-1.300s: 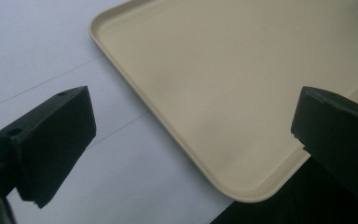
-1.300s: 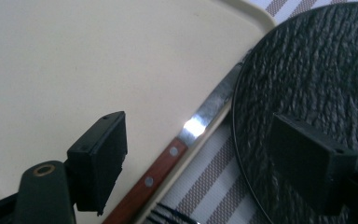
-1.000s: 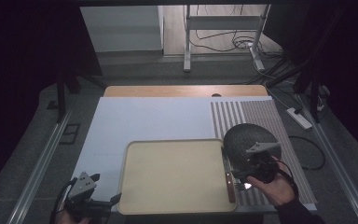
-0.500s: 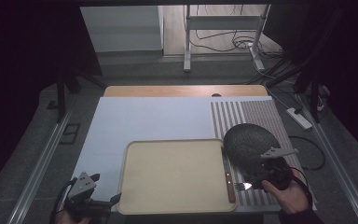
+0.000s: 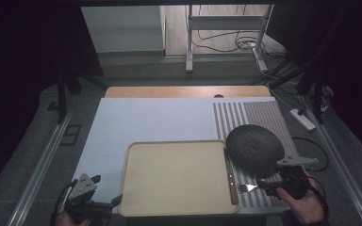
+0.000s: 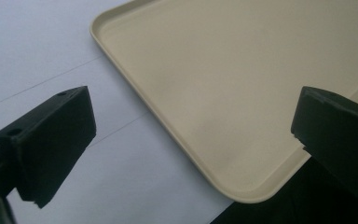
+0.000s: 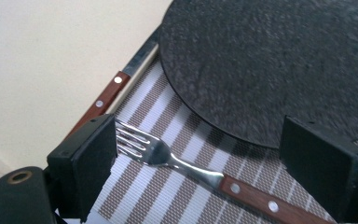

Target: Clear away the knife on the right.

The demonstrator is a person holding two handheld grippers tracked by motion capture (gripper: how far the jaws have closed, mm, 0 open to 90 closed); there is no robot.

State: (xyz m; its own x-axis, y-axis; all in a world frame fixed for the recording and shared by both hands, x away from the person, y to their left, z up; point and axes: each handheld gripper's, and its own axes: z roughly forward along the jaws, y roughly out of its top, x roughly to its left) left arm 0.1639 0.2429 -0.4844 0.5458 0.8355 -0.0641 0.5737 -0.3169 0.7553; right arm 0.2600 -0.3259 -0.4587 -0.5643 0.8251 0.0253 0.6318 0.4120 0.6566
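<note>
On the striped placemat [image 5: 264, 117], right gripper [image 7: 196, 154] straddles the fork [image 7: 186, 165], jaws spread, likely lining up a grab. Left gripper [image 6: 191, 154], jaws spread too, waits by the tray [image 6: 242, 84] corner.

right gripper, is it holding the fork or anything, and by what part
Nothing is held. The right gripper is open, with the fork lying flat on the striped mat between its jaws. The left gripper is open too.

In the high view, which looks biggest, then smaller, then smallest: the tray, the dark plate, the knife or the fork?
1. Tray
2. Plate
3. Knife
4. Fork, though the right gripper hides part of its handle, so its full length is unsure.
</note>
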